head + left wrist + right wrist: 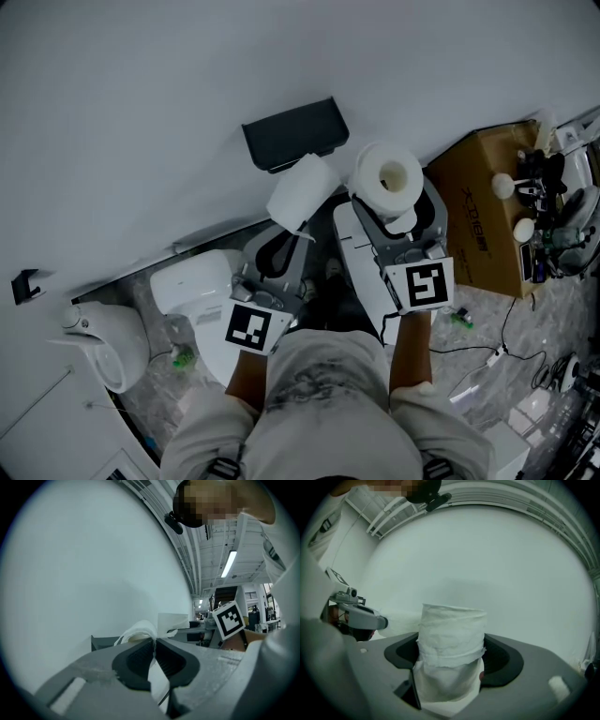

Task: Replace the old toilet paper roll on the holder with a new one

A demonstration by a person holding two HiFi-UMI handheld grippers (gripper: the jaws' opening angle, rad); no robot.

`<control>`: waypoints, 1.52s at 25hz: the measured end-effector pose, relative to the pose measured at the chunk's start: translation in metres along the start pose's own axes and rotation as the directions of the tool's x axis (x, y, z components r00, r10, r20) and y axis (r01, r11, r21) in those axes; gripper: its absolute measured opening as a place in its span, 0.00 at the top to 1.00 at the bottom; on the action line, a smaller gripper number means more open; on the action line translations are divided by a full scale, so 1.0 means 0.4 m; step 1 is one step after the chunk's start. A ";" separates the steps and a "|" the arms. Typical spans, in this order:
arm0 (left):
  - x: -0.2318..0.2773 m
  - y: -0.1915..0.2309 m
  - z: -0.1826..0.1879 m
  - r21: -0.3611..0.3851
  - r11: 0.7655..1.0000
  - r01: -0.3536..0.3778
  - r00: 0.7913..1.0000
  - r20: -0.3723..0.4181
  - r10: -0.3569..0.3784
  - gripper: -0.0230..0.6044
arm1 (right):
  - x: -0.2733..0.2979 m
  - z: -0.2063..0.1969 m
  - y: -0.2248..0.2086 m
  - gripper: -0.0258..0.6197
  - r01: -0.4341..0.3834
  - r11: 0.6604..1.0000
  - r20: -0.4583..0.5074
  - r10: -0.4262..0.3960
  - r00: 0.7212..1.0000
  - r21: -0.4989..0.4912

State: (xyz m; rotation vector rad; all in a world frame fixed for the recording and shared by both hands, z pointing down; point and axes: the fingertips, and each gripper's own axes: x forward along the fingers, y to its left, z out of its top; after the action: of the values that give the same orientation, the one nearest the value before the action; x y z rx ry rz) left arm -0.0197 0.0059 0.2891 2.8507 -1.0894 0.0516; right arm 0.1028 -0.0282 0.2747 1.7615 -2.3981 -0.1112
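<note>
Facing white wall [141, 94] w/ blk holder [295, 131], marbled floor [572, 309]

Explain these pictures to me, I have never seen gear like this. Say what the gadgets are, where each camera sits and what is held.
No robot here: a person holds a two-jaw gripper in each hand. The head view looks down from the person's head; the other two cameras ride on the grippers. The left gripper is shut on a thin piece of tissue. The right gripper clasps a toilet paper roll between its jaws. The black holder hangs on the wall ahead; a cardboard box stands on the floor.
</note>
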 end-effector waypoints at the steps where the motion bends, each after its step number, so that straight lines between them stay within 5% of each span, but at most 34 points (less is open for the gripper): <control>1: 0.000 -0.005 -0.005 0.002 1.000 0.009 1.000 0.000 -0.009 0.93 | -0.004 -0.006 0.000 0.35 0.002 1.000 -0.009 -0.002 1.000 0.003; 18: 0.039 -0.035 -0.139 -0.034 0.998 0.057 0.996 -0.067 -0.059 0.93 | 0.009 -0.153 -0.035 0.35 0.010 1.000 -0.067 -0.011 0.998 -0.005; 38: 0.092 -0.004 -0.264 -0.121 0.992 0.021 0.992 -0.124 -0.036 0.93 | 0.119 -0.307 -0.061 0.35 -0.055 0.996 -0.119 0.047 0.992 -0.066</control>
State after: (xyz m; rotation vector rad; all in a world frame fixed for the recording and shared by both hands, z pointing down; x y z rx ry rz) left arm 0.0088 -0.0072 0.3964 2.7153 -0.9924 0.1562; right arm 0.1335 -0.0764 0.3960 1.6285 -2.3261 -0.0808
